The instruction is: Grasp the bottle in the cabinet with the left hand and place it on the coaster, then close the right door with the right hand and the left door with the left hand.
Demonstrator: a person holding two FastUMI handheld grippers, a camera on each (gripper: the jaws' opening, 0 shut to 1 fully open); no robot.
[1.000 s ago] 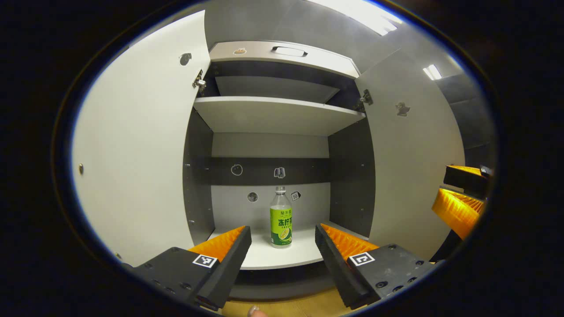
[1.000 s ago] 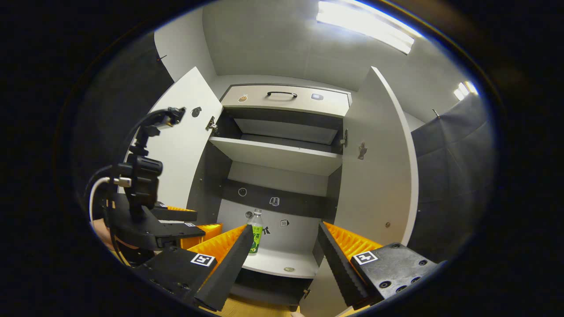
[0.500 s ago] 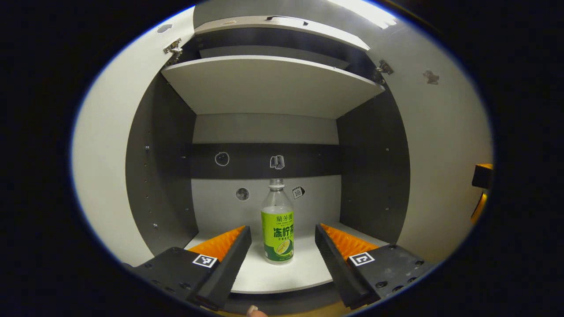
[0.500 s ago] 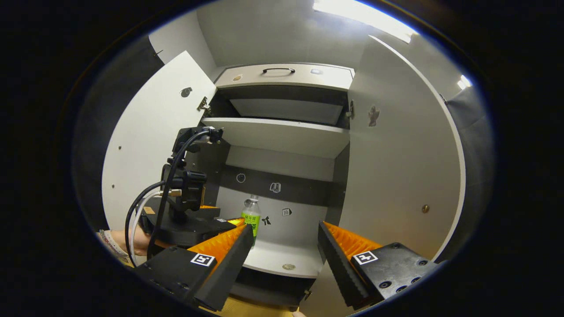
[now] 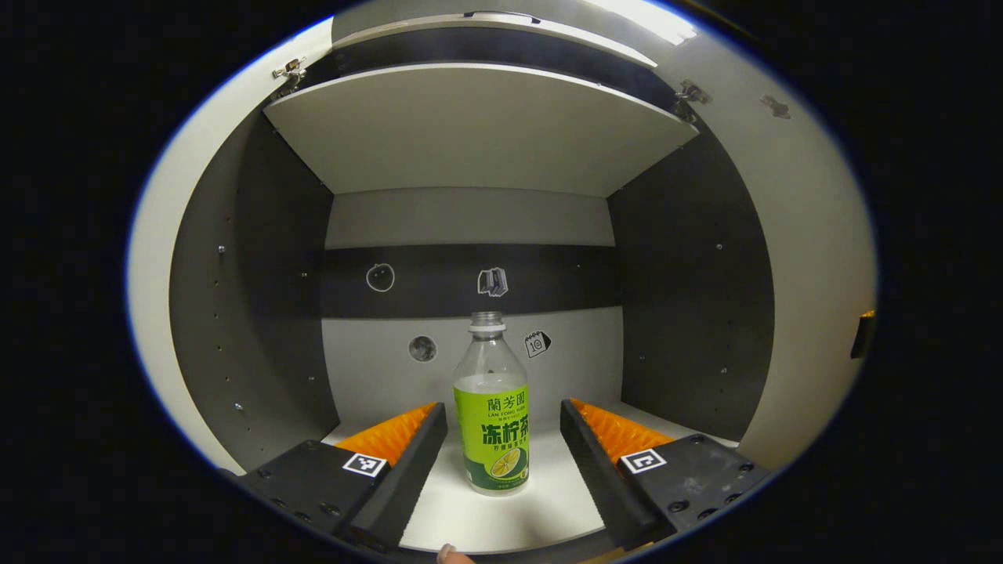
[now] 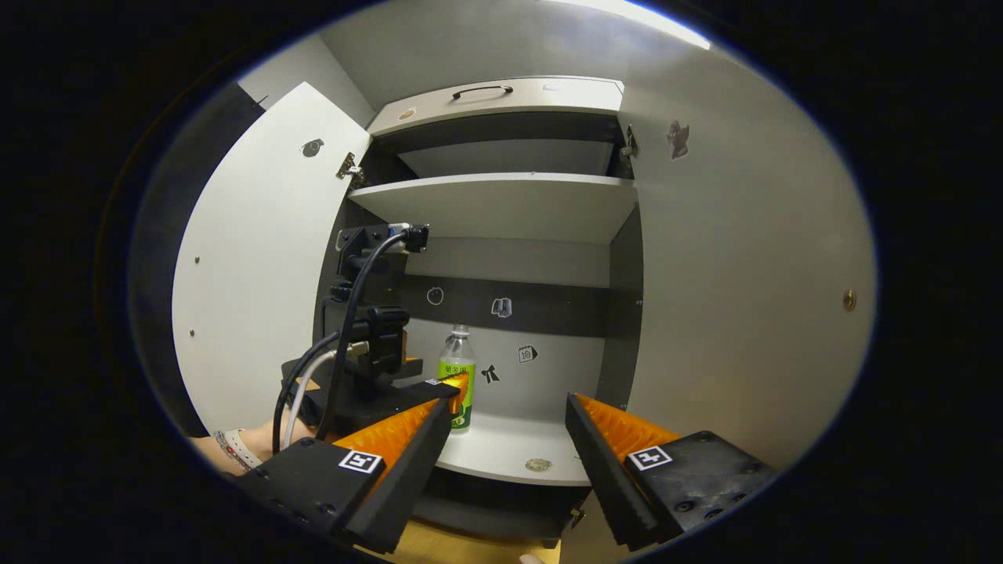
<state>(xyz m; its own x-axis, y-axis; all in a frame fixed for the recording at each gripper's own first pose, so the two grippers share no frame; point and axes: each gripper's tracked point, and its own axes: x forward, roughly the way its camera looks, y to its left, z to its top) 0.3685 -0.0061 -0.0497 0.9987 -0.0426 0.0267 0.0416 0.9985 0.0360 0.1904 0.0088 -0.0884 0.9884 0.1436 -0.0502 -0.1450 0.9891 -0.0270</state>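
A white cabinet point(image 5: 470, 141) stands with both doors swung wide, its side walls dark grey and its back panel light with a dark band across it. On the lower shelf point(image 5: 501, 517) a clear plastic bottle point(image 5: 491, 415) stands upright, wearing a green label and holding pale liquid up to about its shoulder. In the left gripper view, the left gripper point(image 5: 501, 439) is level with the bottle, its jaws spread wide with one finger on either side of the label; a clear gap remains on both sides, so neither finger touches the bottle. Small stickers dot the back panel behind the bottle, and a second shelf spans the cabinet above it. In the right gripper view, the right gripper point(image 6: 505, 439) hangs outside the cabinet front, its jaws also wide open and holding nothing. From there the bottle point(image 6: 459, 376) shows farther off, toward the left half of the lower shelf point(image 6: 509, 454), with the left gripper point(image 6: 423, 392) reaching in beside it, cables trailing from its body and a person's hand point(image 6: 235, 450) behind it. A small round disc, apparently the coaster point(image 6: 537, 464), lies flat near the front edge of that shelf, to the right of the bottle and well apart from it. The left door point(image 6: 258, 258) and the right door point(image 6: 744, 274) both stand open, and a drawer front with a dark handle point(image 6: 482, 91) tops the cabinet.
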